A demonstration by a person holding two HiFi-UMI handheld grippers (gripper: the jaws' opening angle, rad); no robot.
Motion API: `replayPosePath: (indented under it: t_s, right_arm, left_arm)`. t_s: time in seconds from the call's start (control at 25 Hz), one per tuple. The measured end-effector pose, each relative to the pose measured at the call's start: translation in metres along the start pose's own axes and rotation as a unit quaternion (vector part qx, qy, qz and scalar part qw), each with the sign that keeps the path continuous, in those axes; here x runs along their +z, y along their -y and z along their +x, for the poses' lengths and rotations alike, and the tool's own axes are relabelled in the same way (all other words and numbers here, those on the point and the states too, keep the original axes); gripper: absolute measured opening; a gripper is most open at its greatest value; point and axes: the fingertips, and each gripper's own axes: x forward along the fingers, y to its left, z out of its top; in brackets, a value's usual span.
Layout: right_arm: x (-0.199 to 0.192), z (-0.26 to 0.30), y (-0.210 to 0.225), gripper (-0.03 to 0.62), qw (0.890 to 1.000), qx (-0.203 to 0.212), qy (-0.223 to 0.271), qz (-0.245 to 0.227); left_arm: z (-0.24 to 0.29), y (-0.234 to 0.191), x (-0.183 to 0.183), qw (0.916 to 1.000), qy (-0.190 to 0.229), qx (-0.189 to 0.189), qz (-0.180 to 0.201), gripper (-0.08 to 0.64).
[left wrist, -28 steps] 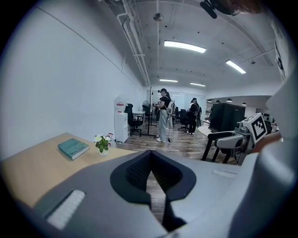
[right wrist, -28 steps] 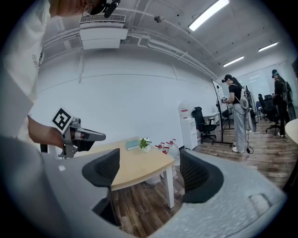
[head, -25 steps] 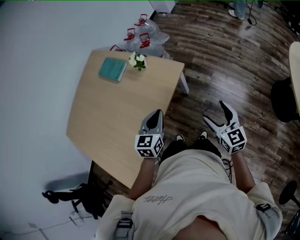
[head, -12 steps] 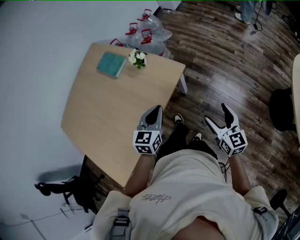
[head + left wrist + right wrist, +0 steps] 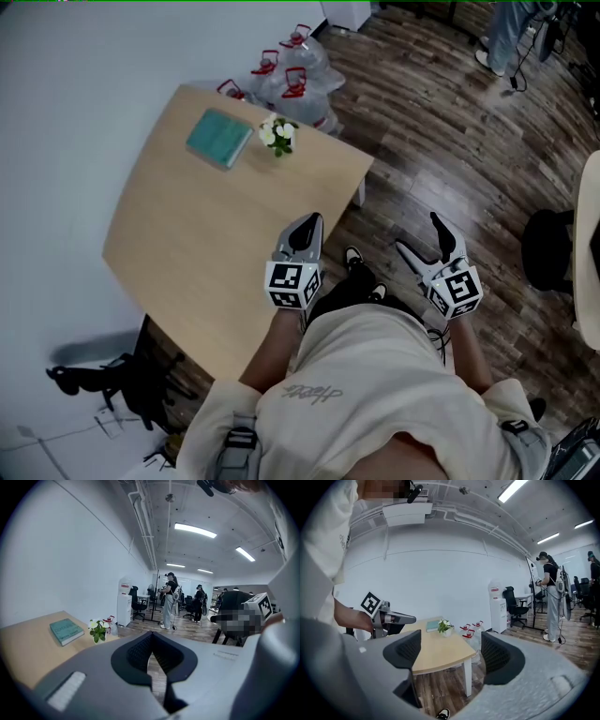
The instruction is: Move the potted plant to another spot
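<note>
A small potted plant (image 5: pixel 278 137) with white flowers stands at the far end of a light wooden table (image 5: pixel 206 244), beside a teal book (image 5: pixel 218 138). The same potted plant (image 5: pixel 98 631) shows small in the left gripper view, and again as a tiny potted plant (image 5: pixel 445 627) in the right gripper view. My left gripper (image 5: pixel 307 228) is shut and empty, held over the table's near right edge. My right gripper (image 5: pixel 423 236) is open and empty, over the floor to the right of the table. Both are far from the plant.
Several water jugs (image 5: pixel 291 77) with red handles stand on the wooden floor behind the table. A white wall runs along the left. Black office chairs (image 5: pixel 548 248) sit at the right. A person (image 5: pixel 168 599) stands farther off in the room. A water dispenser (image 5: pixel 498 605) stands by the wall.
The view has shifted: the table and plant now sit slightly lower and closer. Both grippers kept their poses, the right one drifting a little left.
</note>
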Motion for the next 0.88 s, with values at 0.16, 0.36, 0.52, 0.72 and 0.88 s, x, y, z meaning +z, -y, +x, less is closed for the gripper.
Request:
replayPosePath:
  t_s: [0.16, 0.36, 0.52, 0.72, 0.88]
  right_arm:
    - [0.015, 0.021, 0.016, 0.396, 1.0, 0.001, -0.01, 0.011]
    - [0.041, 0.056, 0.034, 0.396, 1.0, -0.008, 0.003, 0.02]
    - [0.056, 0.083, 0.035, 0.396, 1.0, -0.001, -0.003, 0.001]
    - [0.07, 0.122, 0.035, 0.396, 1.0, 0.011, -0.001, -0.006]
    - [0.083, 0.15, 0.026, 0.396, 0.999, 0.036, -0.012, -0.017]
  left_arm:
    - [0.025, -0.015, 0.01, 0.9999, 0.003, -0.008, -0.011, 0.017]
    - [0.052, -0.045, 0.014, 0.9999, 0.008, -0.011, -0.01, 0.017]
    - [0.069, -0.06, 0.012, 0.9997, 0.0, -0.02, -0.014, 0.017]
    - [0.082, -0.088, 0.021, 0.9997, 0.009, -0.014, -0.018, 0.017]
    - [0.077, -0.114, 0.027, 0.9993, 0.014, 0.009, -0.034, 0.017]
